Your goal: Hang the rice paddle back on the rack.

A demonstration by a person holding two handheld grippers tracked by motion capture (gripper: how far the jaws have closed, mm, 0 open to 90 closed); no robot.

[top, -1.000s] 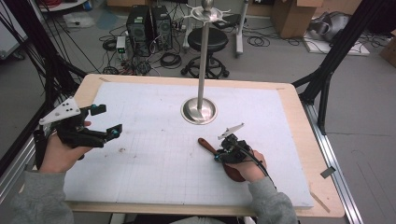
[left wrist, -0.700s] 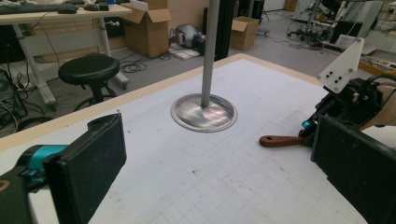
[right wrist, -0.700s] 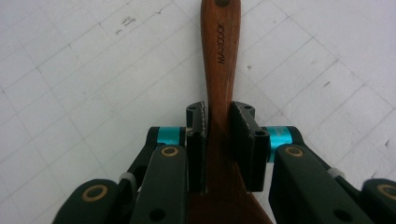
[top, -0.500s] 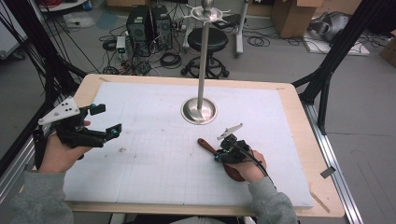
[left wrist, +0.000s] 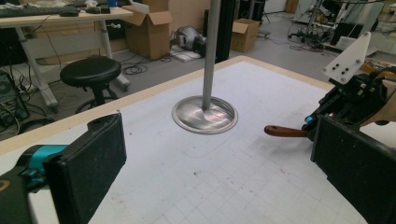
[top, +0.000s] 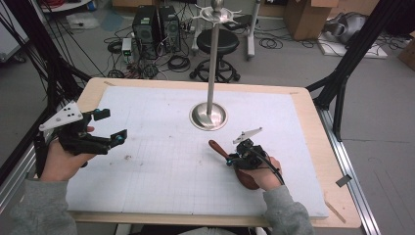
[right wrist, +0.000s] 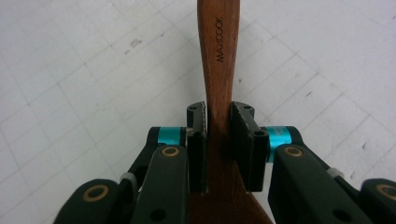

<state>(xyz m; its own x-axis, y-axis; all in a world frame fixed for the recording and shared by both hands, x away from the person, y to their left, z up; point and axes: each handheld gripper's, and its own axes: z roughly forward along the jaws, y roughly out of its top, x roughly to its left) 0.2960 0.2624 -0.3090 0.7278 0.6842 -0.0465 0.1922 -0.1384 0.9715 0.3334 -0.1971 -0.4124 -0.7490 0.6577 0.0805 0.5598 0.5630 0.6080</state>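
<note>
Right gripper view shows your right gripper (right wrist: 218, 126) clamped on the wooden spoon (right wrist: 217, 56), handle squeezed between both pads, low over the white mat (top: 161, 161). Your left gripper (top: 108, 126) hangs spread wide, holding nothing.

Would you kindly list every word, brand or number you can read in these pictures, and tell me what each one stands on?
"MAXCOOK": printed in dark letters along the handle of the brown wooden spatula, which the right gripper clamps at its neck.
Nothing else is readable: the white gridded table mat bears only lines and smudges, and any labels on the brown cardboard boxes and black computer towers are too small or blurred.
</note>
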